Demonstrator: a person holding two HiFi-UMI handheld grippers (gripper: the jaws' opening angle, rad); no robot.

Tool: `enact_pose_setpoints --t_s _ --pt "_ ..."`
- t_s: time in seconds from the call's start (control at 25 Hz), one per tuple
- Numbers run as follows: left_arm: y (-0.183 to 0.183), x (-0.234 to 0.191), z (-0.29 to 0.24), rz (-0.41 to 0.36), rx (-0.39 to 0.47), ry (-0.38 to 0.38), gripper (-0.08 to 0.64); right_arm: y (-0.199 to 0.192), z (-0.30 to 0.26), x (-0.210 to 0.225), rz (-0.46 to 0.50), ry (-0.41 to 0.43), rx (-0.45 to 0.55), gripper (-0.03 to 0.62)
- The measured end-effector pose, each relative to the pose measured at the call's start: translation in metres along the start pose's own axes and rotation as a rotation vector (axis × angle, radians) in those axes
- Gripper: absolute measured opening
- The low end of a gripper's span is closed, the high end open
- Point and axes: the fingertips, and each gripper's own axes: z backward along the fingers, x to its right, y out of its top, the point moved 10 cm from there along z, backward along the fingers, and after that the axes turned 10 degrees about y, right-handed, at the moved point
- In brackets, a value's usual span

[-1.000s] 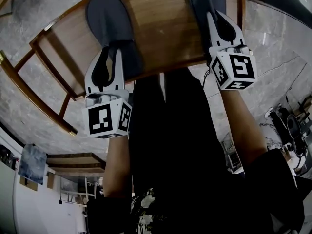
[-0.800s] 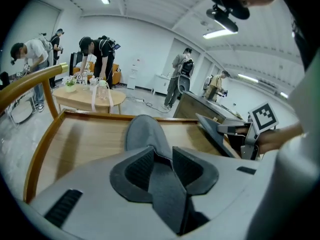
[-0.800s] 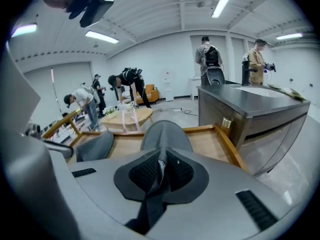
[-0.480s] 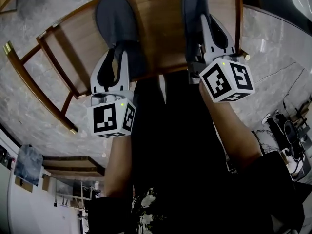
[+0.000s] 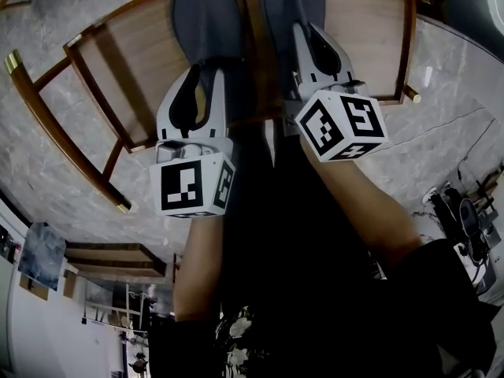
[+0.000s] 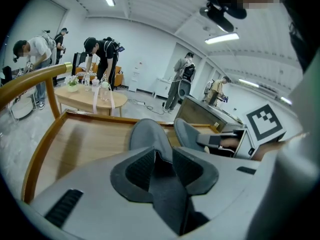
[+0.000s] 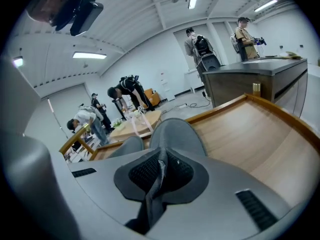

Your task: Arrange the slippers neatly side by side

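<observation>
Nearly paired, the left slipper (image 5: pixel 206 14) and right slipper (image 5: pixel 290 2) lie on a wooden top (image 5: pixel 362 30) in the upper middle of the head view. Their toes point to the top edge, and only a thin strip of wood shows between them.

The left gripper (image 5: pixel 206 81) holds the heel of its slipper. Its jaws stand at middling width, with the pads pressed on a thick fold of grey fabric, as the left gripper view shows. The right gripper (image 5: pixel 313 42) pinches the other heel, its jaws almost together on a thin edge of fabric. Gripping at the heels probably lets each slipper be slid and turned flat on the wood without lifting. The left one looks like the fixed mark for the other to line up against.

Around them, the top's raised rim (image 5: pixel 409 50) runs down the right of the frame, well clear of the right slipper. Grey marbled floor (image 5: pixel 55 148) fills the left. The person's dark-clad legs (image 5: pixel 268 235) hang below the grippers.

Beyond the top, the gripper views show people bent over a round table (image 6: pixel 85 96), and a long counter (image 7: pixel 255 76).

Nothing lies between the slippers. The likeliest hindrance is the two grippers themselves, which sit near each other and could knock together if the gap closes further.
</observation>
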Motion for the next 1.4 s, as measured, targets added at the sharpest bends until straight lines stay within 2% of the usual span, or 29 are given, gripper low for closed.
enact_pose_setpoints --t_s 0.56,0.84,1.24,1.4 --pt "0.0 -0.007 -0.016 0.001 0.005 -0.034 0.114 -0.021 -0.008 -0.013 0.056 0.033 -0.065 0.017" --pt "-0.004 -0.01 -0.015 -0.001 -0.005 -0.035 0.11 -0.023 -0.013 -0.021 -0.025 0.006 -0.037 0.017" --pt "-0.008 -0.008 -0.026 -0.005 -0.043 -0.091 0.11 -0.027 -0.015 -0.028 -0.106 -0.027 -0.007 0.017" --pt "-0.013 -0.008 -0.021 0.012 -0.045 -0.085 0.11 -0.027 -0.014 -0.028 -0.08 -0.017 -0.012 0.017"
